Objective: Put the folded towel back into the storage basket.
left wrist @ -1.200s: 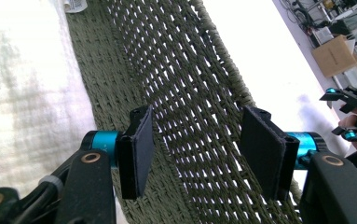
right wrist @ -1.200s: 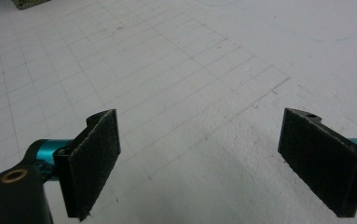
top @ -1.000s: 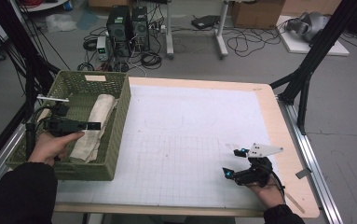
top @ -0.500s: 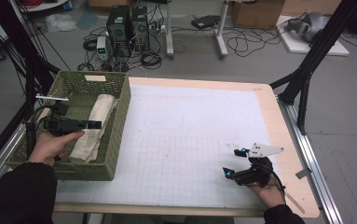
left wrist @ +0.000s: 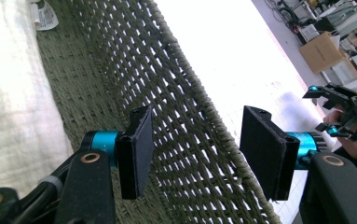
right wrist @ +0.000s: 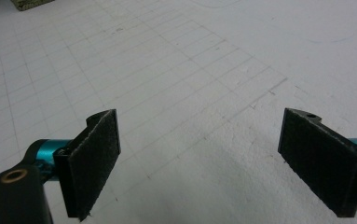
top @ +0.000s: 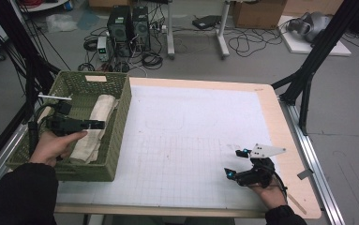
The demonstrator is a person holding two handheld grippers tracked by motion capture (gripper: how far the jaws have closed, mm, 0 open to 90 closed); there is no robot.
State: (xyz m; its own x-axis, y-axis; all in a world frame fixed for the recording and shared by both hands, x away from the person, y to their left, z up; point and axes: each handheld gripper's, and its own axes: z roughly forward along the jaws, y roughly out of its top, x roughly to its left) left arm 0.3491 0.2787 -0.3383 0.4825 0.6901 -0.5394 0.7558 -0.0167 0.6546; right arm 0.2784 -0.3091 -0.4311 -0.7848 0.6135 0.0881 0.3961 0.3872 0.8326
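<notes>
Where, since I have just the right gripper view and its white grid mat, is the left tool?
Observer: The left tool is over the green basket at the table's left side.
Operator: Holding anything?
Observer: No, it is open; the rim of the basket wall that faces the mat runs between its jaws.
Operator: Anything in the basket?
Observer: A white towel lies inside, beside the tool.

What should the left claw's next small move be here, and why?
Probably shift the left claw inward and down onto the folded towel: its jaws stand open astride the green basket's wall, with the towel lying beside them inside, not between them.
</notes>
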